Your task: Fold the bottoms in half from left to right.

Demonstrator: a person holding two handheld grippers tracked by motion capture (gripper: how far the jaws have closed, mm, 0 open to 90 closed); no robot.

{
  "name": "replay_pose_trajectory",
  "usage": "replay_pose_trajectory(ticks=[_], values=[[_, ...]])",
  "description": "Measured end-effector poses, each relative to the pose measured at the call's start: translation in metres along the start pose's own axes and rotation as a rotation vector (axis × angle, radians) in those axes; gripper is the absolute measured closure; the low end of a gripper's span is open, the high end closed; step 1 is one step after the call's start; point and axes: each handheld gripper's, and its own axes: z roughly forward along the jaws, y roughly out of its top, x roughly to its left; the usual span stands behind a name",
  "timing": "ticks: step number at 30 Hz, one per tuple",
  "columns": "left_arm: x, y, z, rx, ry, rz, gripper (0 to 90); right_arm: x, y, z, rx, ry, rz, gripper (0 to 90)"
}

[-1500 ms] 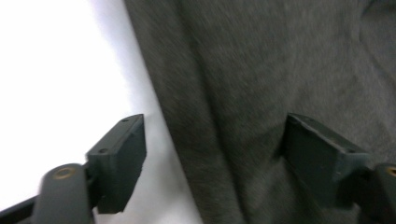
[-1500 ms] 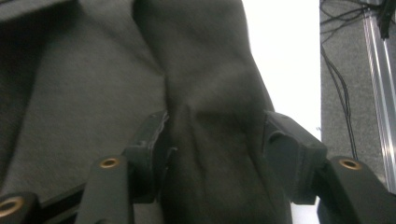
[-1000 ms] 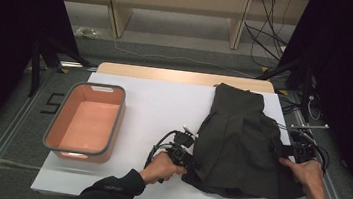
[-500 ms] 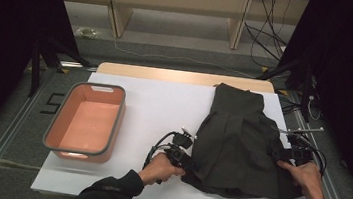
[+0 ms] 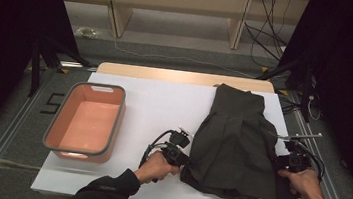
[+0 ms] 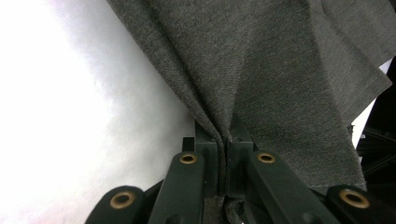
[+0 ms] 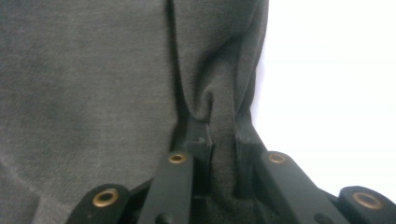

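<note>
Cloth: a dark grey cloth [image 5: 235,141] lies on the white table [image 5: 164,103], on the right half. It is spread flat, with a few folds. Its narrow end points to 12 o'clock.
Left tongs: the left gripper [image 5: 180,156] is at the cloth's 9 o'clock edge, low down. Its jaws are clenched on a pinch of cloth [image 6: 224,135].
Right tongs: the right gripper [image 5: 285,161] is at the cloth's 3 o'clock edge. Its jaws grasp a thick fold of cloth [image 7: 222,140].
Bin: an orange bin [image 5: 60,131] sits at 9 o'clock, well apart from the cloth. It has nothing in it.
Done: both sides are grabbed, I think.
Left to do: the cloth is not yet lifted or folded. It may go in the bin, but I cannot tell.
</note>
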Motion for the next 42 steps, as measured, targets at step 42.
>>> replay_pose_trajectory(ticks=[42], values=[[0.012,-0.059,-0.055,0.048,-0.023,0.020,84.2,0.062,-0.027,-0.015,-0.012,-0.014,-0.157,47.0]])
